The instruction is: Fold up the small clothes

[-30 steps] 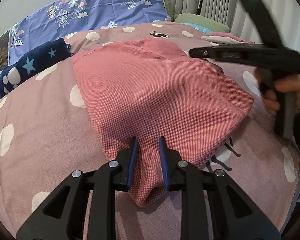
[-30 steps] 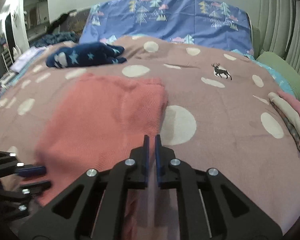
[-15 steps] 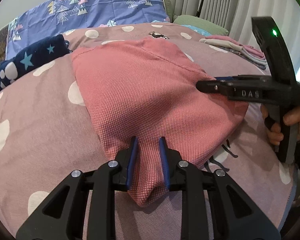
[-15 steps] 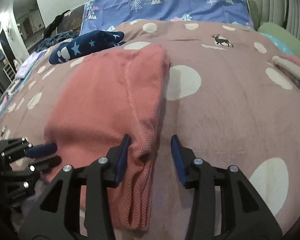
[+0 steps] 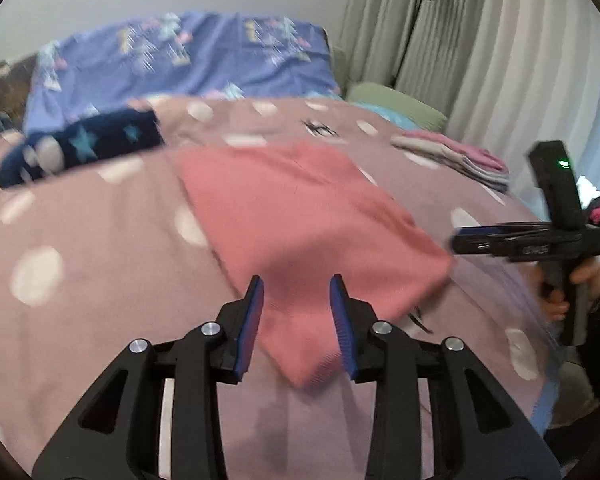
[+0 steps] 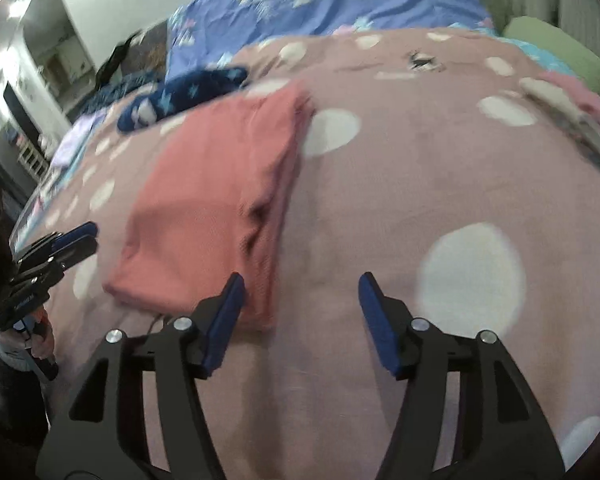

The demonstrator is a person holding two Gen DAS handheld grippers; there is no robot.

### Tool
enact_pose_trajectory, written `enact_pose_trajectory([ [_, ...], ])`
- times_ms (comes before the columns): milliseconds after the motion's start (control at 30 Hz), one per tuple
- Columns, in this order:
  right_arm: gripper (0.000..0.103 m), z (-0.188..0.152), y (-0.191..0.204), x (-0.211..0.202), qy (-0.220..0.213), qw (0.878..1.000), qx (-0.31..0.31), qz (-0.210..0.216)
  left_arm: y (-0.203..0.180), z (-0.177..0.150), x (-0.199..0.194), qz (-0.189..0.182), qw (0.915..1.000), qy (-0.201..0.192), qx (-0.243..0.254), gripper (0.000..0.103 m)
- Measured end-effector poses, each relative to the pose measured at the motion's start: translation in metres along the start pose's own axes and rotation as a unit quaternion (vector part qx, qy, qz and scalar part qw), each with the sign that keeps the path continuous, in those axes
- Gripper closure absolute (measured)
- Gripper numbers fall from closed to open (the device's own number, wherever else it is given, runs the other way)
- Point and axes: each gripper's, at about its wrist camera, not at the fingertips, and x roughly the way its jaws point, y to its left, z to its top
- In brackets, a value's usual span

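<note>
Soft, light coral-pink waffle-knit garment (image 5: 300,216), folded, lies limp ahead of both just-spread, empty tools: left tool (image 5: 297,312), right tool (image 6: 302,308). Pinch near corners.

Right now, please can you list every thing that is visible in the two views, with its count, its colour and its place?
folded garment: one, coral pink, middle of the bedspread, near corner between the left jaws but not gripped.
bedspread: one, dusty pink with white dots, covers the bed.
star-patterned garment: one, navy, far left of the folded garment.
stack of folded clothes: one, pink, beige and grey, right edge of the bed.
pillow: one, green, far right.
sheet: one, blue with tree print, at the head.
curtains: pale, right side.
left gripper: black, blue pads, just been opening.
right gripper: same colours, just been opening, nothing gripped.
</note>
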Motion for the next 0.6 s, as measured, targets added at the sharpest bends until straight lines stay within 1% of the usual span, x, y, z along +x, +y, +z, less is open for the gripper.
enact_pose_trajectory([
  [67,0.041,0.008,-0.009,-0.013,-0.016,1.000,0.014,-0.002,0.007,0.012,0.004,0.023,0.9997,0.006,-0.002,0.057],
  [100,0.041,0.010,-0.013,-0.017,-0.020,1.000,0.020,0.001,0.009,0.017,0.008,0.027,0.9996,0.012,-0.003,0.055],
  [133,0.040,0.013,-0.017,-0.019,-0.022,0.999,0.027,0.005,0.012,0.020,0.013,0.027,0.9994,0.018,-0.007,0.051],
  [167,0.039,0.016,-0.020,-0.021,-0.023,0.999,0.036,0.017,0.015,0.024,0.022,0.026,0.9992,0.028,-0.014,0.048],
  [267,0.038,0.021,-0.021,-0.018,-0.016,0.998,0.042,0.039,0.021,0.027,0.046,0.029,0.9977,0.053,-0.031,0.041],
  [367,0.038,0.025,-0.014,-0.005,-0.002,0.998,0.033,0.058,0.029,0.025,0.065,0.039,0.9959,0.069,-0.042,0.038],
  [433,0.037,0.029,-0.008,0.006,0.009,0.997,0.024,0.069,0.033,0.021,0.072,0.024,0.9954,0.072,-0.058,0.036],
  [533,0.036,0.037,0.002,0.030,0.027,0.996,0.012,0.086,0.044,0.022,0.083,-0.011,0.9927,0.079,-0.091,0.034],
  [600,0.036,0.043,0.005,0.050,0.043,0.993,0.016,0.105,0.053,0.022,0.092,-0.033,0.9893,0.087,-0.112,0.029],
])
